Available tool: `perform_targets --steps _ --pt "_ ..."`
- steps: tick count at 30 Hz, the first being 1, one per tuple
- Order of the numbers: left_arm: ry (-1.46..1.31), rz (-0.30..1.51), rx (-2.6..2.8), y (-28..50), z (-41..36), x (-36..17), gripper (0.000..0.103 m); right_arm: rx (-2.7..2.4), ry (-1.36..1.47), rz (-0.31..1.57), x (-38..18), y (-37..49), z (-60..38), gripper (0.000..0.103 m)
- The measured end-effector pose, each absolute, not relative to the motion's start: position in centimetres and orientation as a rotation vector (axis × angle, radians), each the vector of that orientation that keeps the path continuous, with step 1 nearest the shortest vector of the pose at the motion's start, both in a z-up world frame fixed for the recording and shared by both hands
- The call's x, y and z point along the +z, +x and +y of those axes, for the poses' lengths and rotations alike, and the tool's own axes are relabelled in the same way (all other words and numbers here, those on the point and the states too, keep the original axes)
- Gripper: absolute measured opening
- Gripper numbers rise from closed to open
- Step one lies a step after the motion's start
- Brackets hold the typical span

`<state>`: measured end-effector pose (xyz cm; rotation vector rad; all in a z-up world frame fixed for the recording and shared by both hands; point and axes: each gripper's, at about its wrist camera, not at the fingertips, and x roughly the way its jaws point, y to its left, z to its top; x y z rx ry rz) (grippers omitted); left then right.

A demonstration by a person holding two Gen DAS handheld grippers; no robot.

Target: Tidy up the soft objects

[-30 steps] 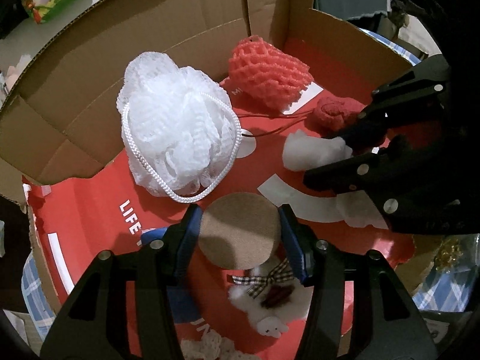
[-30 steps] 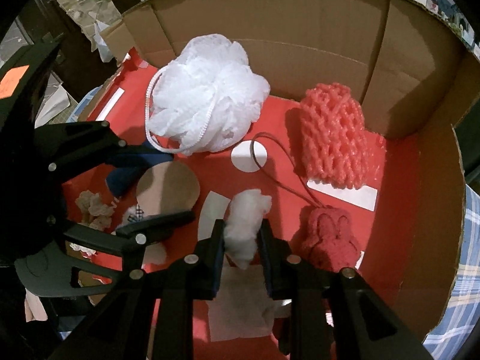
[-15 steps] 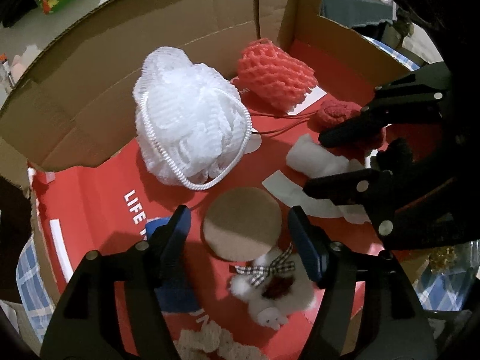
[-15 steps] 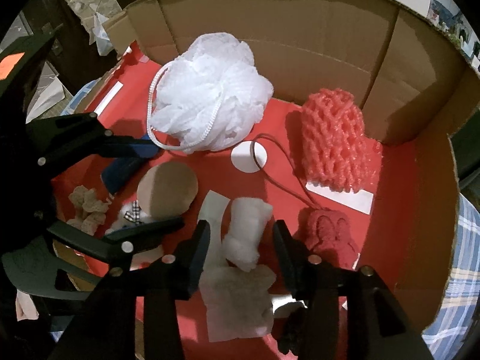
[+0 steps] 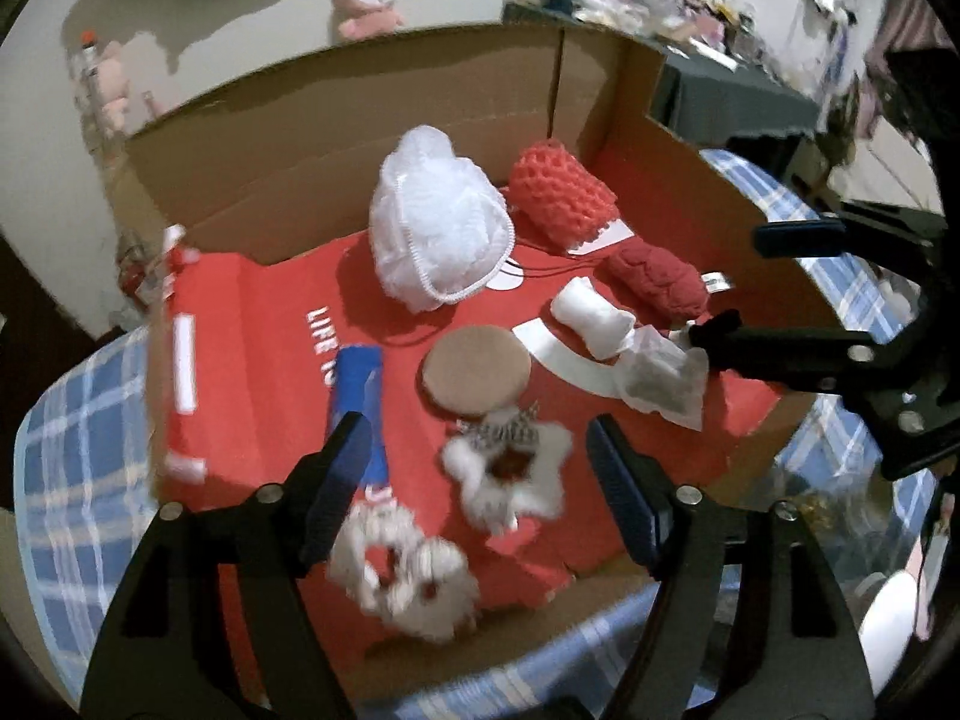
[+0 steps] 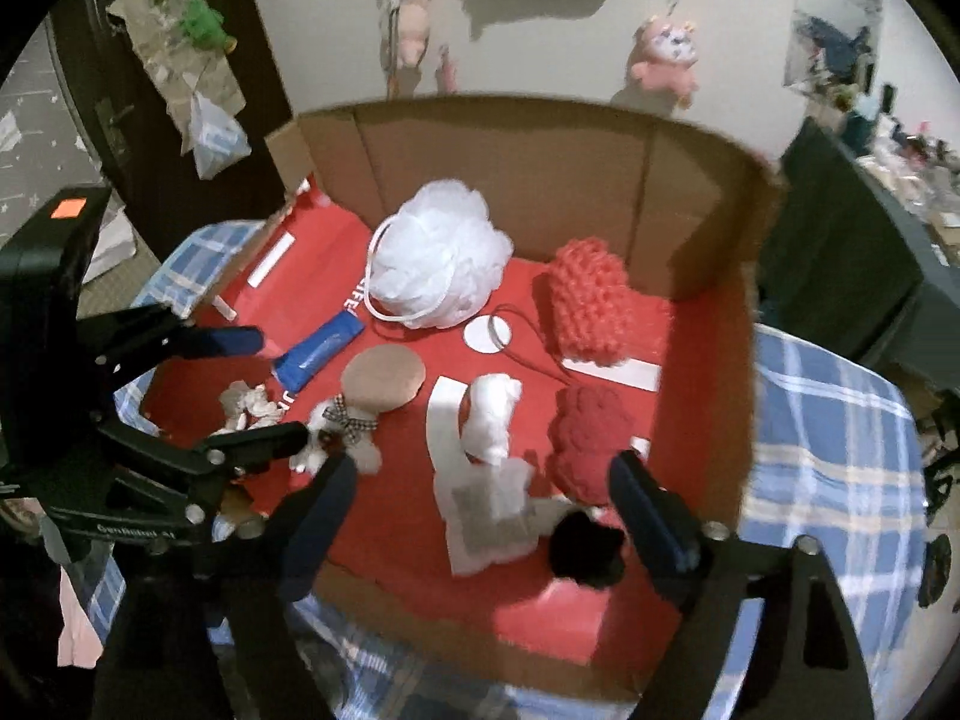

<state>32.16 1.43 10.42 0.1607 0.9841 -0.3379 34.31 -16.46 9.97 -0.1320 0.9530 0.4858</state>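
Cardboard box [image 5: 288, 180], red-lined, on blue plaid cloth [image 6: 840, 420].

Far: white mesh pouf [image 5: 438, 228], coral net sponge [image 5: 558, 198] to its right.

Middle: tan round pad [image 5: 477, 369]; white cotton wad [image 5: 591, 315] on its right; dark red knit piece [image 5: 657, 285] further right; blue tube [image 5: 354, 384] on the left.

Near: white furry bow item [image 5: 510, 474], cream lace scrunchie [image 5: 402, 564], flat white packet [image 6: 486, 510], black fuzzy item [image 6: 585, 546].

Left gripper [image 5: 474, 492]: jaws opening, spread, nothing between the pads, above the furry item.

Right gripper [image 6: 480, 516]: jaws opening wide, gripping nothing, above the packet.
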Motion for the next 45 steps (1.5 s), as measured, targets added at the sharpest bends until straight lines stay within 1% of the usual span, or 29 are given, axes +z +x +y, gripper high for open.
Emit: perform_targets --steps 4,6,9,12,21,22,23,25,45 --pt "0.109 0.959 -0.282 29.9 2.5 11.4 0.075 0.415 -0.153 0.896 11.0 31.6 -17.4 0.101" --pt "0.102 0.950 -0.261 28.8 2.6 11.6 0.075 0.383 -0.156 0.882 10.9 30.6 -17.8 0.102" --pt "0.089 0.934 -0.210 27.6 2.6 11.7 0.075 0.321 -0.172 0.867 10.6 29.6 -17.9 0.103" --pt "0.051 0.929 -0.188 26.9 2.7 11.3 0.075 0.296 -0.129 0.868 10.2 29.0 -18.7 0.103" --pt "0.022 0.933 -0.117 26.6 2.9 10.0 0.076 0.224 -0.122 0.877 8.2 28.7 -19.0 0.103" --pt "0.019 0.932 -0.110 26.7 2.9 9.8 0.077 0.217 -0.126 0.878 8.0 28.7 -18.9 0.103" --pt "0.018 0.933 -0.101 26.7 3.0 9.7 0.082 0.210 -0.131 0.877 7.8 28.7 -18.8 0.103" --pt "0.018 0.929 -0.080 26.7 3.1 9.4 0.084 0.197 -0.135 0.874 7.5 28.8 -18.7 0.103" --pt "0.027 0.961 -0.044 27.0 3.1 8.0 0.084 0.179 -0.137 0.898 6.2 29.6 -18.3 0.103"
